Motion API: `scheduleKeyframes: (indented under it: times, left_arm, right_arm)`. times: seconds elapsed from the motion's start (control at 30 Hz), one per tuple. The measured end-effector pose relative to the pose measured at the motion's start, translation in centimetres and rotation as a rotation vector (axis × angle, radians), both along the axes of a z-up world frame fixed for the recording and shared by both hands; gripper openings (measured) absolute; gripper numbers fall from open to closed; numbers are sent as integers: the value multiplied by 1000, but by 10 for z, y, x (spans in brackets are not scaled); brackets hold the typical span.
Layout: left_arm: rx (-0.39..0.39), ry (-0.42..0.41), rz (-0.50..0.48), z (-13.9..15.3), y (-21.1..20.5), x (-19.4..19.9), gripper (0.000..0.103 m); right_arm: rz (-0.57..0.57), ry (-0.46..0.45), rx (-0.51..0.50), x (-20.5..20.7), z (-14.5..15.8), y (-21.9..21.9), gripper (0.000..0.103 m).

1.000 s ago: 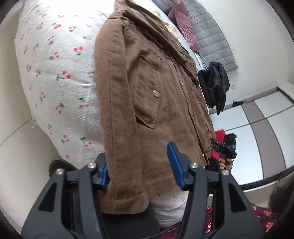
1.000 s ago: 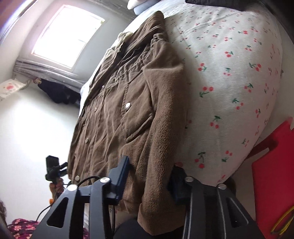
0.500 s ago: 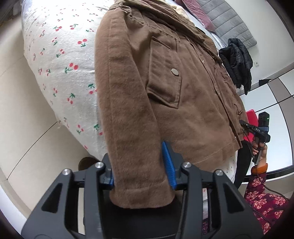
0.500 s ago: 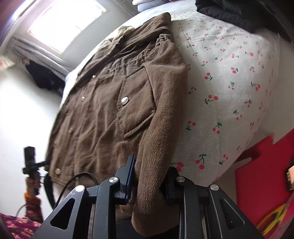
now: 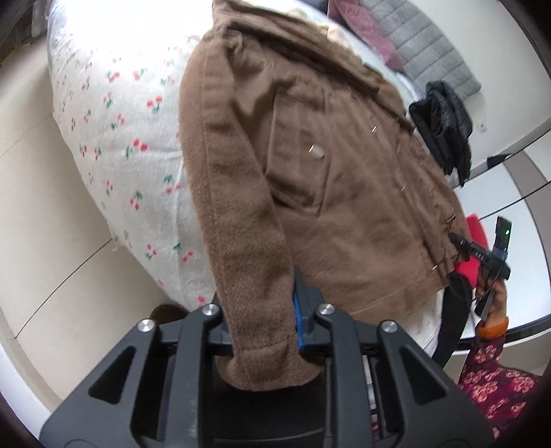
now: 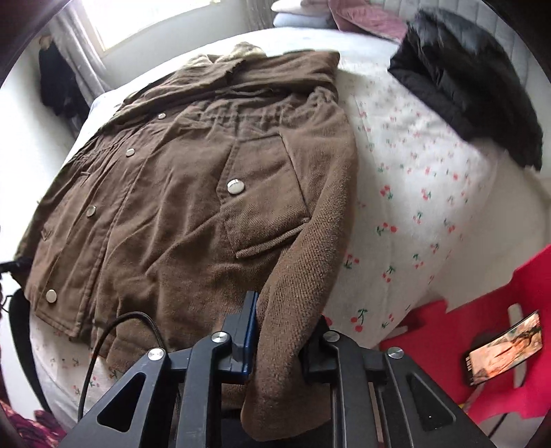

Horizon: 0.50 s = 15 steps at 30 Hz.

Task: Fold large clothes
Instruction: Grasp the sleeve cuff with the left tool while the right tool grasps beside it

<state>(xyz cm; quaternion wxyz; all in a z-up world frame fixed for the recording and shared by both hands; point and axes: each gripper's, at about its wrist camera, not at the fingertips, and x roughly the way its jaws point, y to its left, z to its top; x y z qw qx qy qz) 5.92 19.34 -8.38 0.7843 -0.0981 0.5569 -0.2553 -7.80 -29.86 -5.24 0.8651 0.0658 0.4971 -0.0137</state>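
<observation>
A brown button-up jacket lies face up on a bed with a white cherry-print sheet; it also shows in the right wrist view. My left gripper is shut on the cuff end of one sleeve and holds it off the bed. My right gripper is shut on the cuff end of the other sleeve, also lifted. Both cuffs hang down over the gripper bodies.
A black puffer jacket lies on the bed beyond the brown jacket, also in the left wrist view. Pillows sit at the head. A red stool with a phone stands beside the bed. Beige floor lies left.
Both grippers have closed on the sleeve cuffs and lifted them. Both views have tilted, so that more of the jacket's front shows.
</observation>
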Motion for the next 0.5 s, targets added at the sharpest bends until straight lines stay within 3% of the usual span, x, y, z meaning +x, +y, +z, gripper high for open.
scheduleKeyframes:
  times: [0.3, 0.5]
  left_arm:
    - [-187, -162, 71, 66, -1, 20, 20]
    - [-231, -255, 98, 112, -18, 65, 20]
  right_arm:
    - [24, -168, 21, 5, 59, 3, 12]
    - [14, -289, 82, 40, 119, -11, 11]
